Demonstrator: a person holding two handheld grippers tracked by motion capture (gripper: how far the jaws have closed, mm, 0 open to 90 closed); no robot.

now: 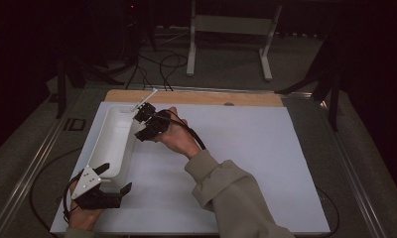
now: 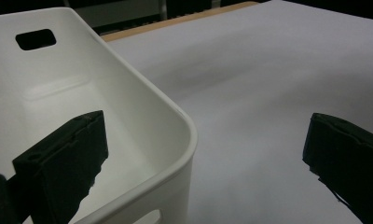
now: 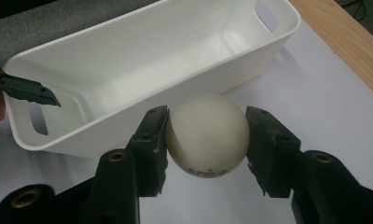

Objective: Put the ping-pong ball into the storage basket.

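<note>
One table-tennis ball [image 3: 208, 135] sits clamped in our right gripper [image 3: 207, 140], just beside the white bin's [image 3: 105, 116] long wall. Our left gripper [image 2: 203, 154] straddles the bin's near corner, jaws released. We advise lifting clear of the rim before letting go.

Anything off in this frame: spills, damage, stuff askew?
Nothing stands out. The white bin sits flat and empty on the white sheet, unbroken. The right gripper holds a white ball squarely between its pads, beside the bin. The left gripper is open, one jaw inside the bin's near corner.
</note>
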